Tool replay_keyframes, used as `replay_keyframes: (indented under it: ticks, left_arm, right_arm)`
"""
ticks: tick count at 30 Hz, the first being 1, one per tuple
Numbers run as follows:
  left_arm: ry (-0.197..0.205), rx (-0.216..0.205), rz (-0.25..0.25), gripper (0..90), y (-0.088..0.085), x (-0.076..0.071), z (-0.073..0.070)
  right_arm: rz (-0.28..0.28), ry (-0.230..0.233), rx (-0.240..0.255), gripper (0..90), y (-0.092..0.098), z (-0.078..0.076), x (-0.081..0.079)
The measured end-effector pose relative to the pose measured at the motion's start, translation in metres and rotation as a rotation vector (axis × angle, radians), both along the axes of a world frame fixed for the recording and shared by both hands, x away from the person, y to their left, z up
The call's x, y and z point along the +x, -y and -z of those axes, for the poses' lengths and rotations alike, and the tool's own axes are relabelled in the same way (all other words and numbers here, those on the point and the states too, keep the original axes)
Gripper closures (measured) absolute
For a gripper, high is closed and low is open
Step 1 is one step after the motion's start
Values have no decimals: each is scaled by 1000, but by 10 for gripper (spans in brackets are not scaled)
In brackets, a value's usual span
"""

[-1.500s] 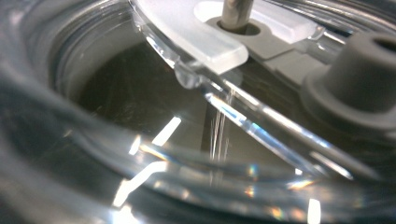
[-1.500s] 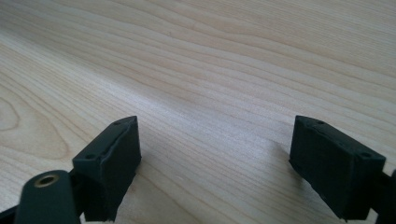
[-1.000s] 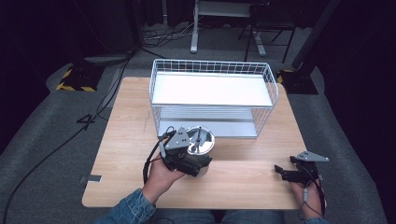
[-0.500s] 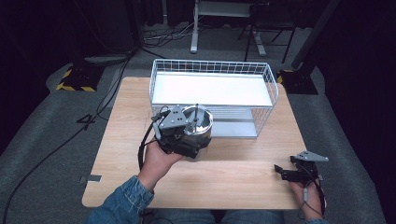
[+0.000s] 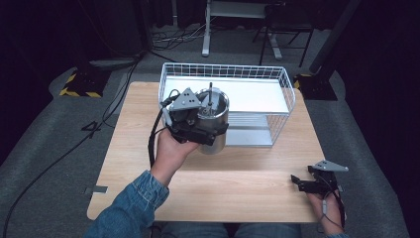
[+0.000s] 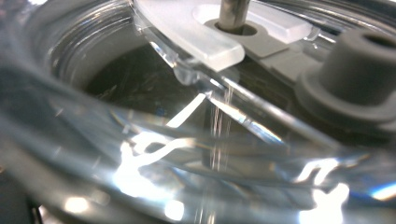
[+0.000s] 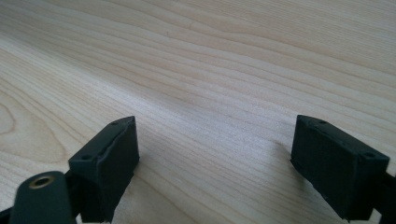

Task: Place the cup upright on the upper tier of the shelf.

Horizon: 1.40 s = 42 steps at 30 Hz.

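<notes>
Pot [image 5: 214, 121], steel with a glass lid and centre rod, sits in the left gripper [image 5: 195, 124], lifted off the table [image 5: 237, 191] at the basket's [image 5: 283, 101] front left corner. Left jaws are hidden against the pot wall; their gap cannot be told, though the pot hangs from them. Right gripper [image 7: 217, 170] rests at 4 o'clock on the table, jaws spread wide, nothing between them.

The left gripper [image 5: 190, 121] hides its own jaws and part of the metal pot [image 5: 215, 124] in the high view, and the pot's glass lid [image 6: 187, 140] is blurred and cut off in the left gripper view.
</notes>
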State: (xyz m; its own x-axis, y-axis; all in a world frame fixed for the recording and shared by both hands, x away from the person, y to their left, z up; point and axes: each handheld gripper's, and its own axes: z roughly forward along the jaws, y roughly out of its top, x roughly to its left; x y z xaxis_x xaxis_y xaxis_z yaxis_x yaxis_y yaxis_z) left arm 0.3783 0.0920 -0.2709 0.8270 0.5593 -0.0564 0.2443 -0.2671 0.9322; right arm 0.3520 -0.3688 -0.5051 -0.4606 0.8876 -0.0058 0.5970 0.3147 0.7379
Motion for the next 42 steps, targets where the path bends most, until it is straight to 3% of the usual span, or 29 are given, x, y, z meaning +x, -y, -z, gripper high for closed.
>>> replay_keyframes:
  ticks: [9, 21, 27, 42]
  left_arm:
    - [41, -21, -40, 35, 3, 21, -22]
    - [49, -56, -64, 35, 16, 51, -46]
    - [56, -61, -102, 35, 27, 72, -54]
    - [46, -68, -205, 35, 45, 117, -54]
  right_arm:
    - [3, 1, 0, 151, 0, 0, 0]
    - [2, 1, 1, 153, 0, 0, 0]
    - [1, 4, -1, 158, 0, 0, 0]
    - [-4, 9, 3, 173, -1, 0, -1]
